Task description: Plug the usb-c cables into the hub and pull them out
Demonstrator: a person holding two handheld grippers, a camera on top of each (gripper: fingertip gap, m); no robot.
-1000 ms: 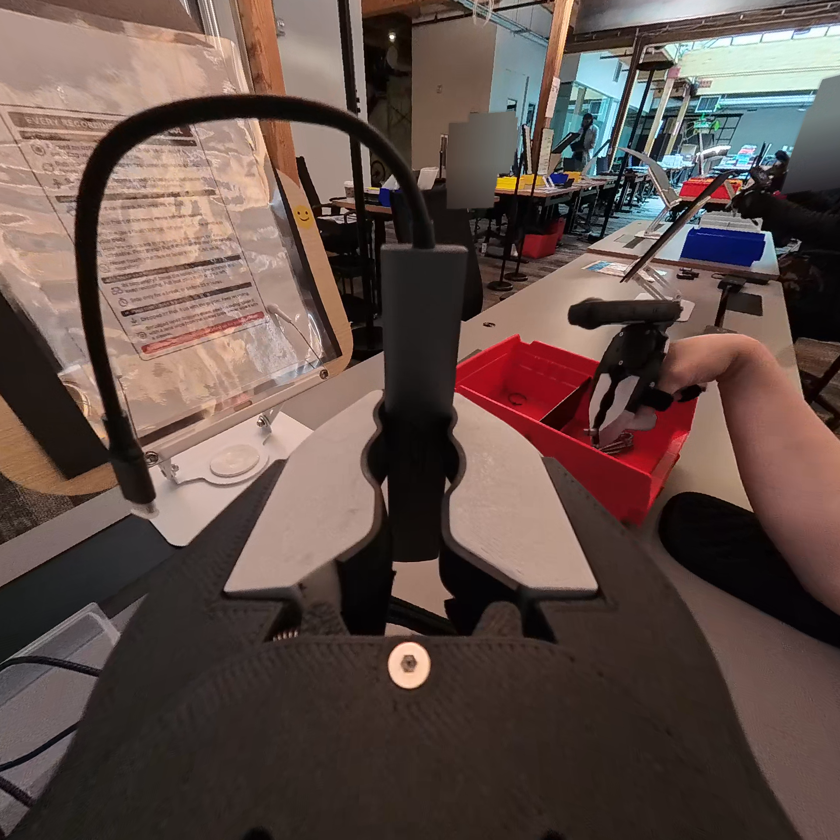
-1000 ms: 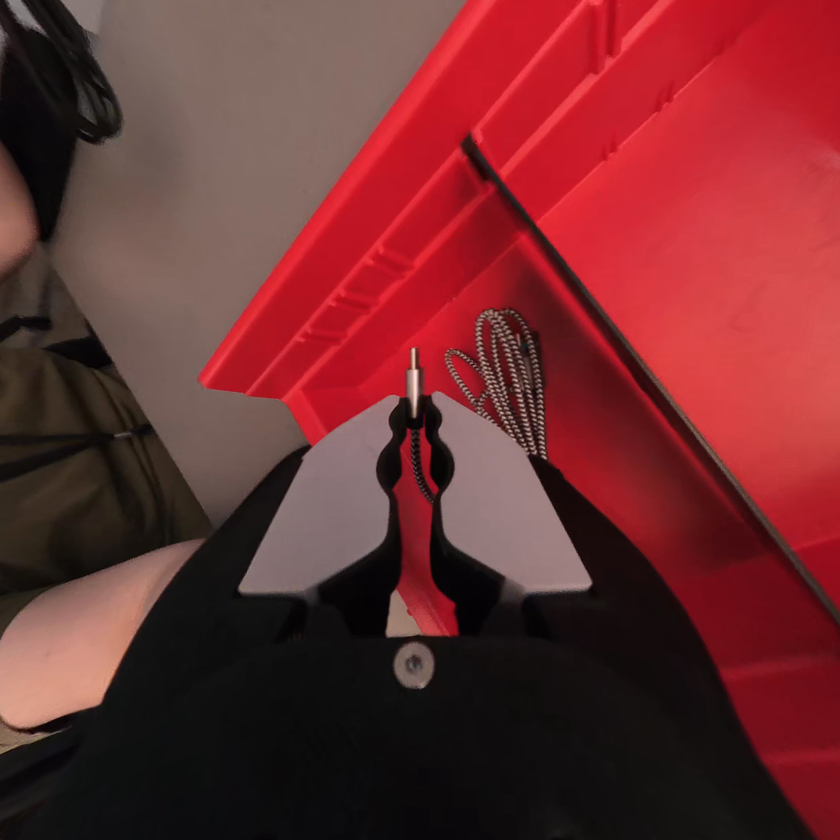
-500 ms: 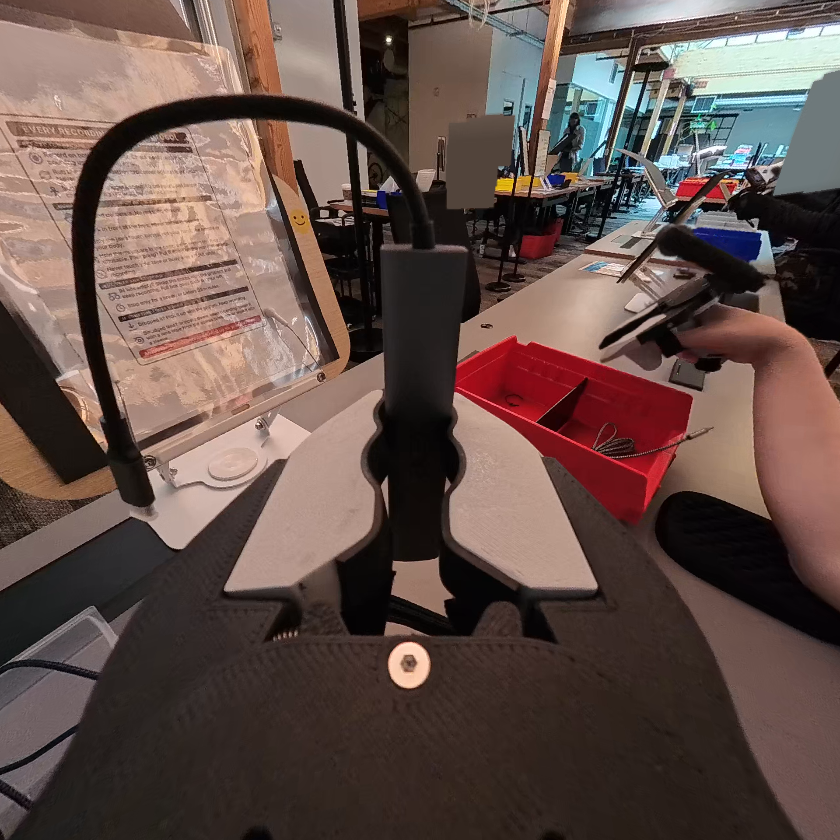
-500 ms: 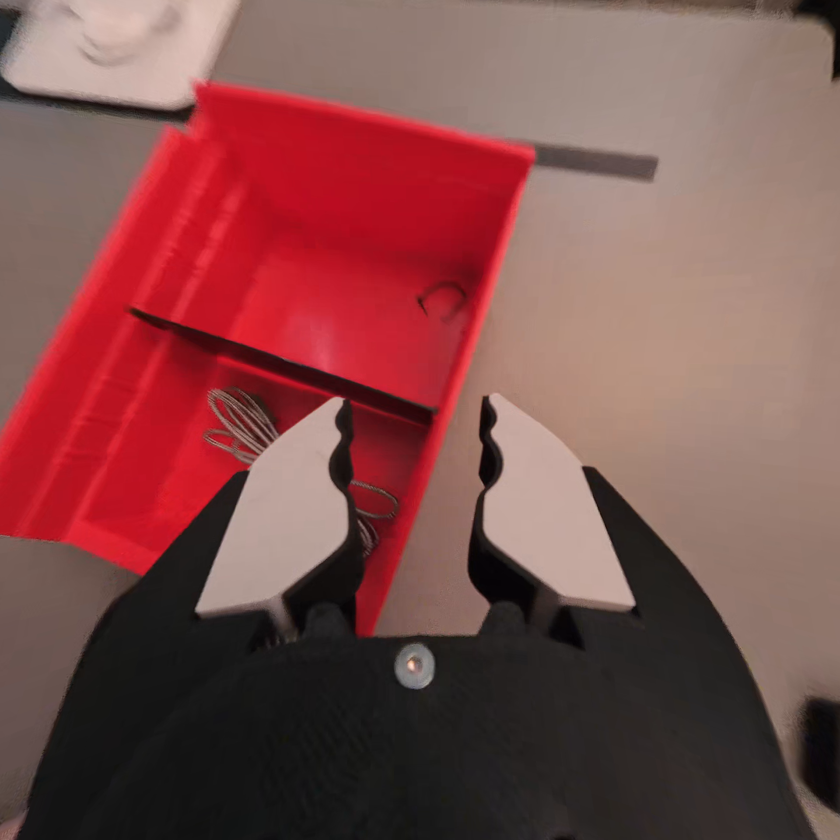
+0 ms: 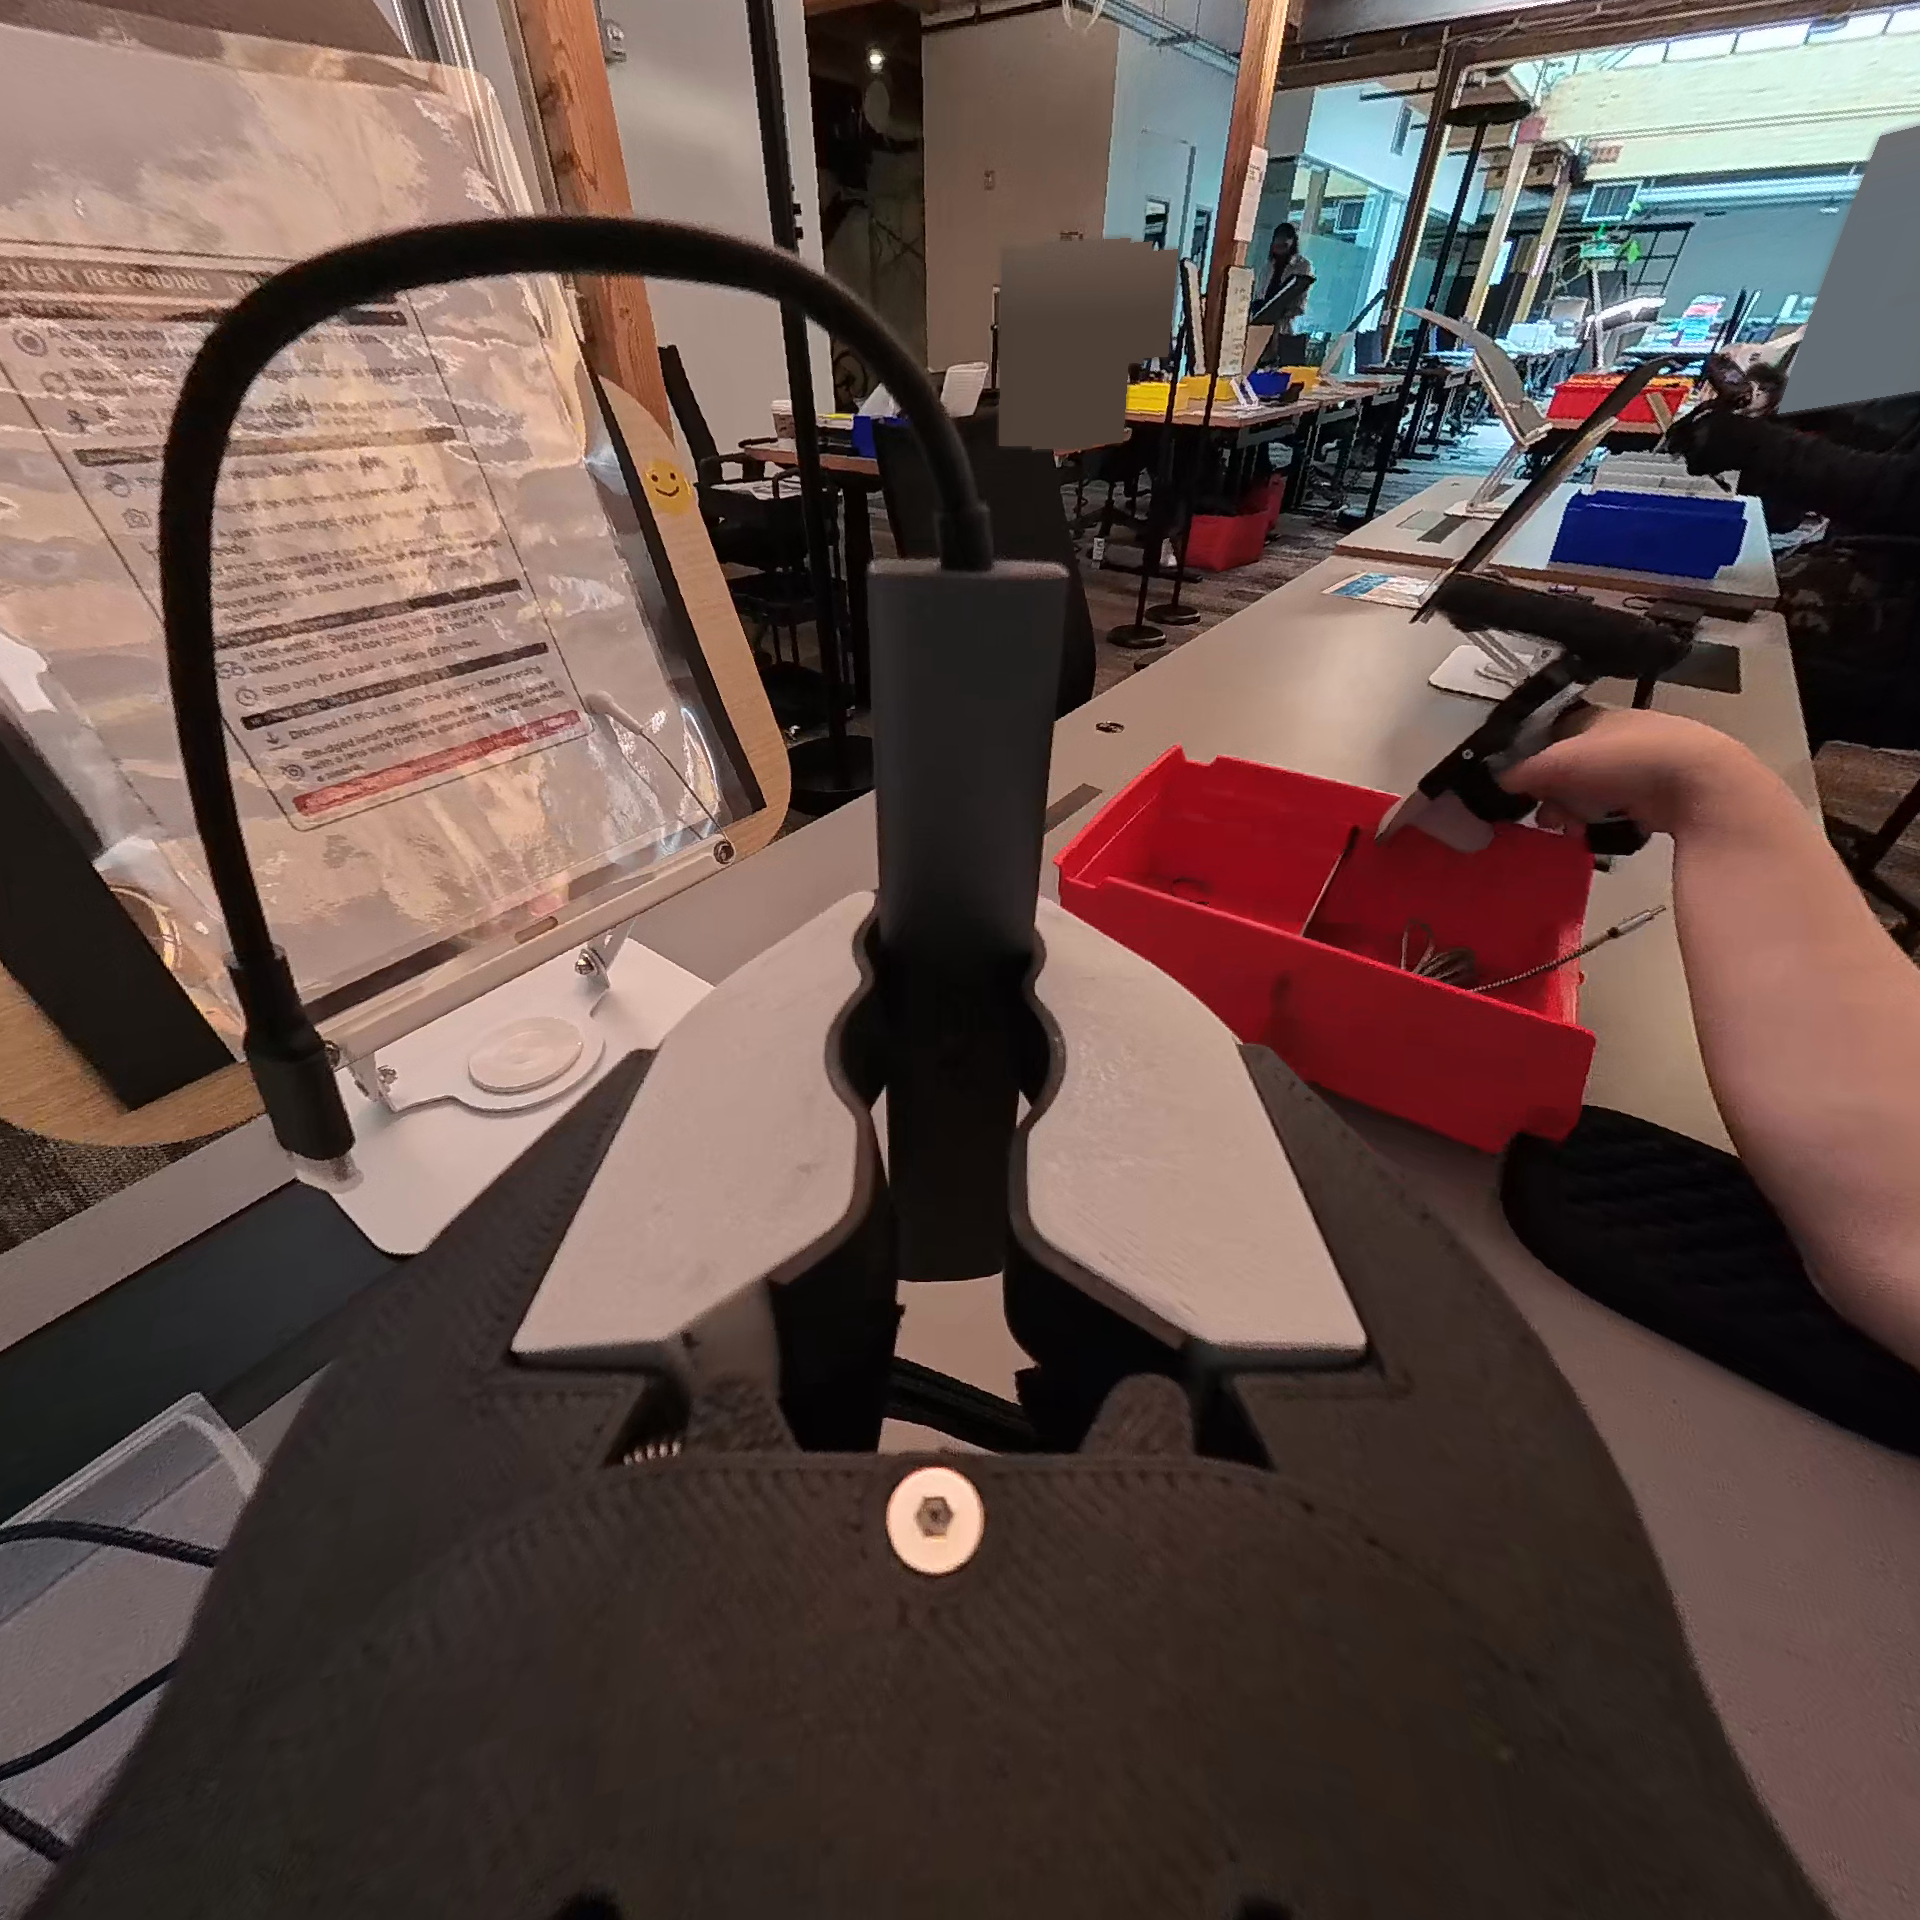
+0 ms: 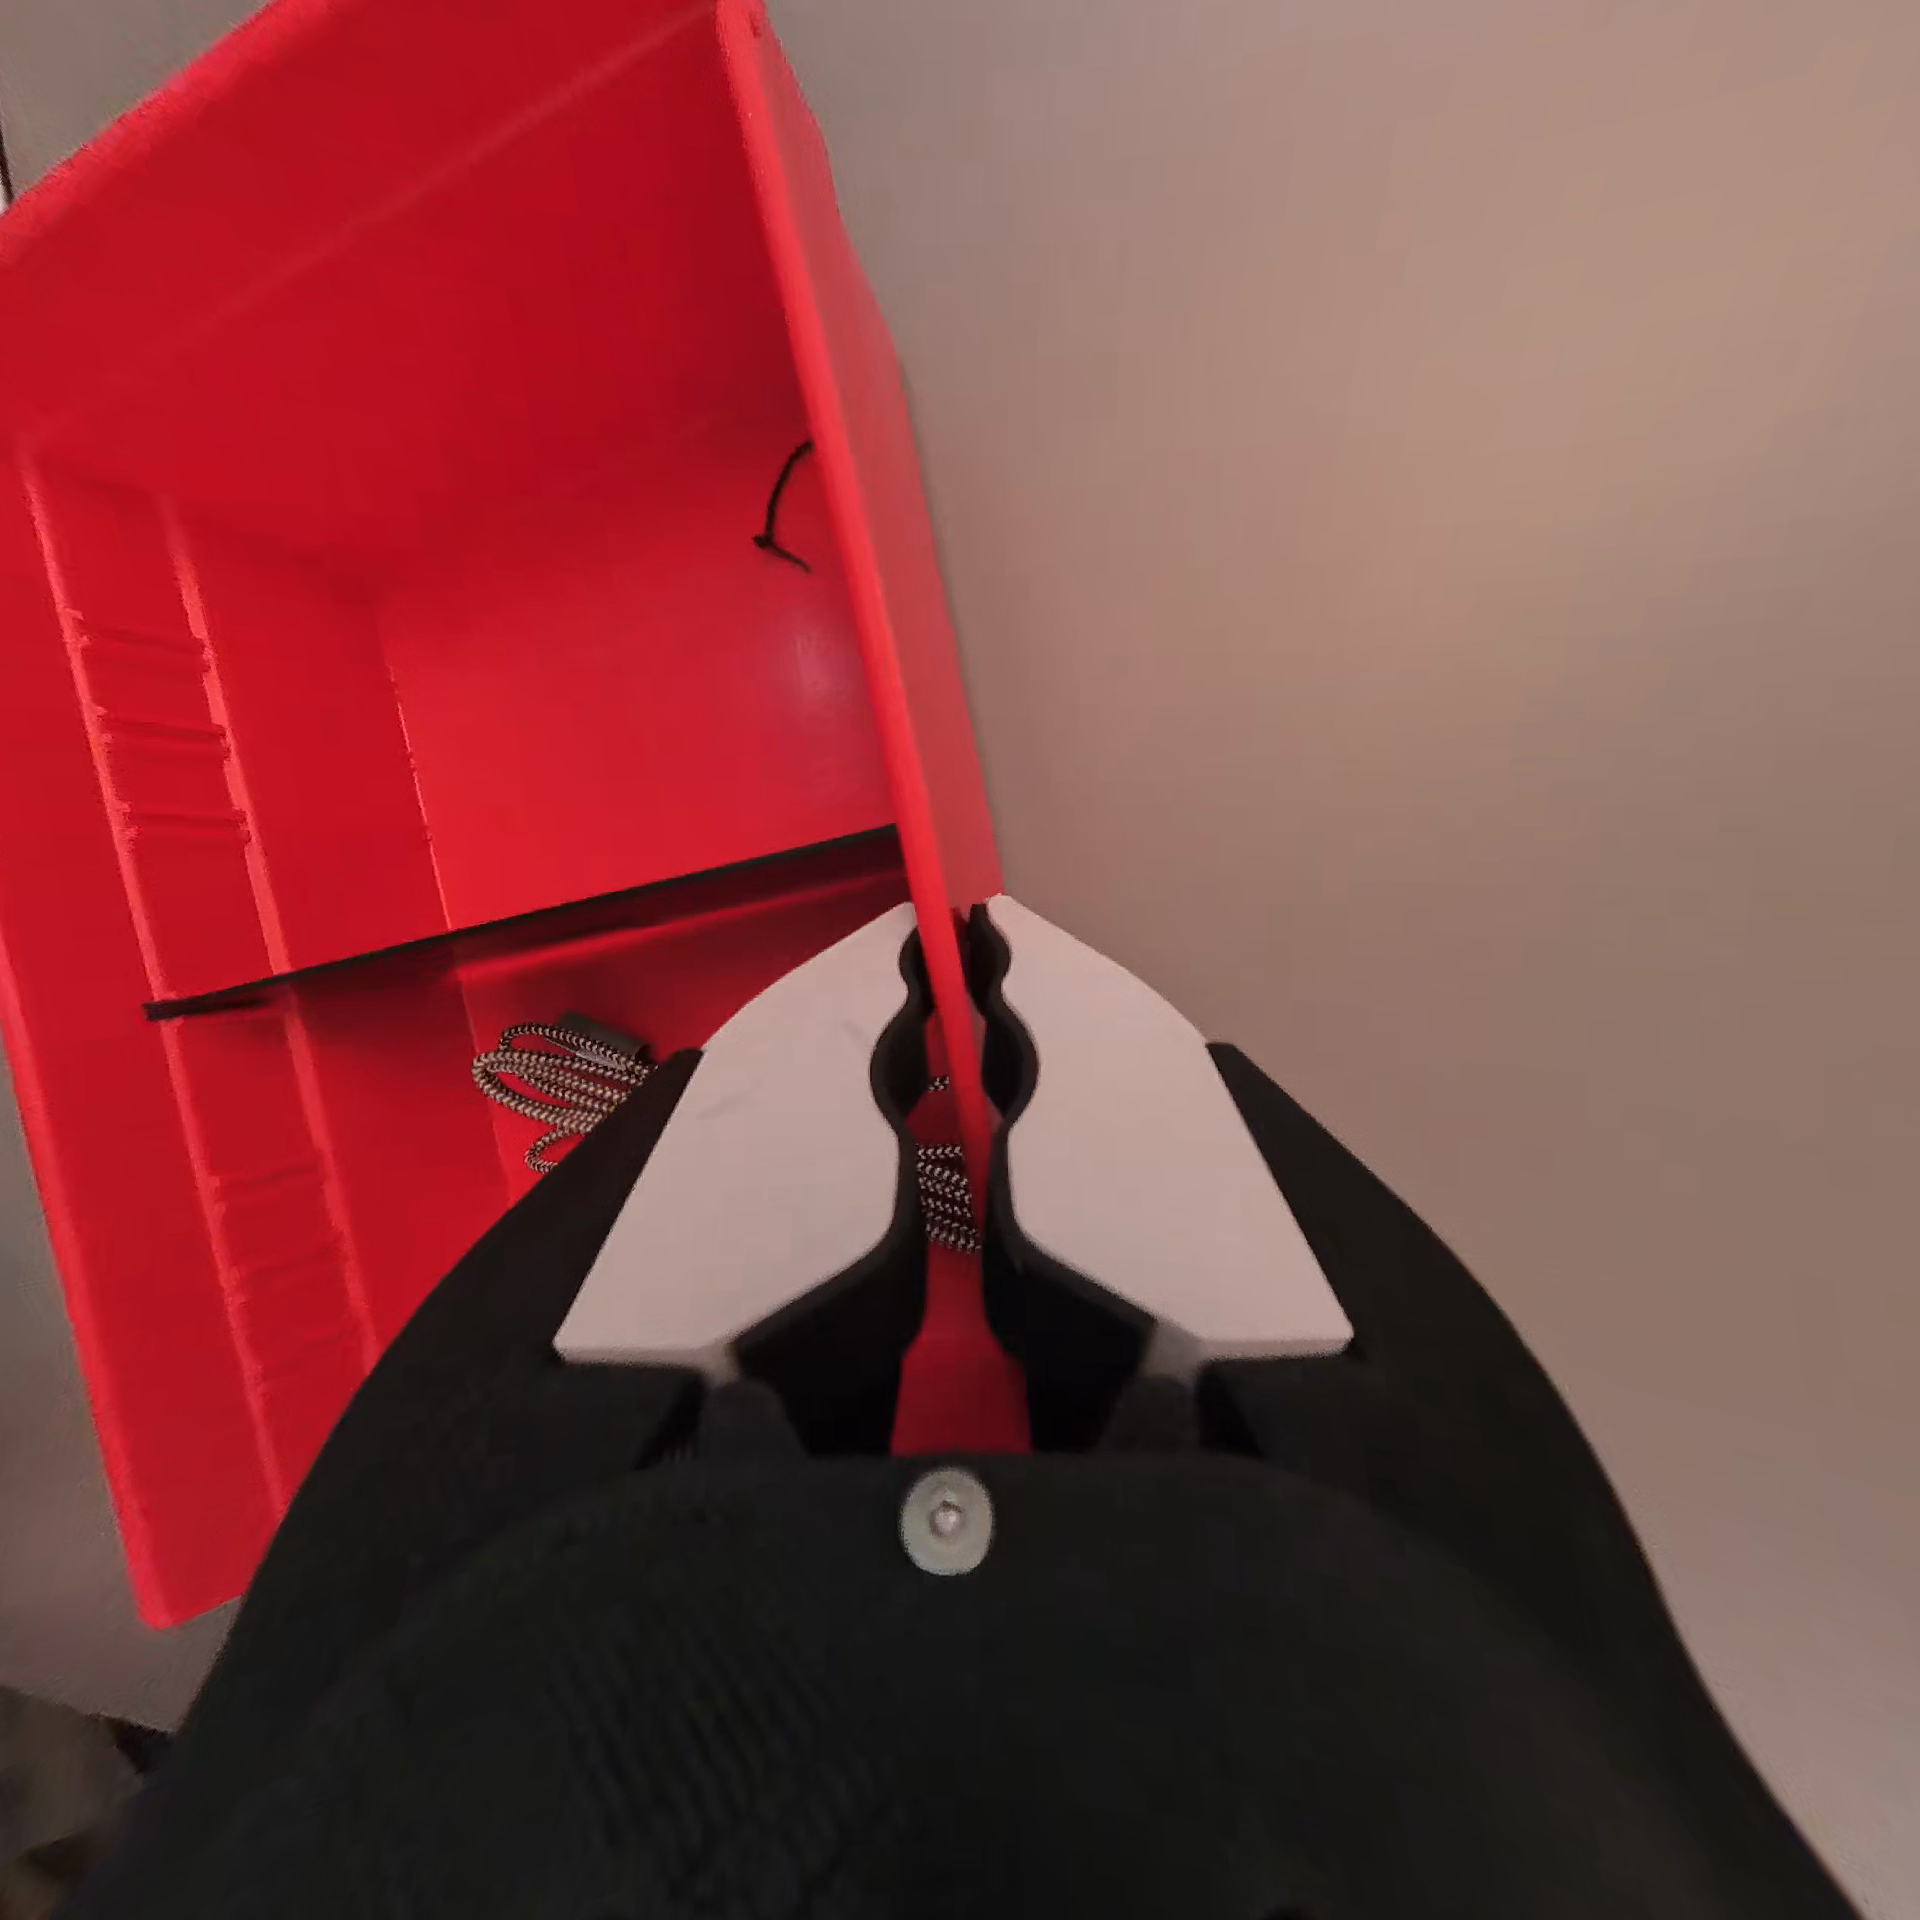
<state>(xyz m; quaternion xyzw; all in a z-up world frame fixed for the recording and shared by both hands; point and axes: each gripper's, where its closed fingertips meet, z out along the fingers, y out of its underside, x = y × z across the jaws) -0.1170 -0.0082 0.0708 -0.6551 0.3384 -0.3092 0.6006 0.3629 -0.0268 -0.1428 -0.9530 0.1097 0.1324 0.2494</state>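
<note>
Left tongs (image 5: 940, 1049) clamp the grey hub (image 5: 961, 790) upright, nothing plugged in. Right tongs (image 6: 951, 1023) are pinched nearly closed astride the red bin (image 6: 468, 436) wall; the braided cable (image 6: 561, 1081) lies loose inside, plug trailing over the rim. Plugging remains undone.

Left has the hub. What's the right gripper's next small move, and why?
Probably open the right gripper and lower onto the black-and-white braided cable in the red plastic bin: its jaws look nearly closed with nothing clearly held, while the left gripper grips the grey rectangular hub upright.
</note>
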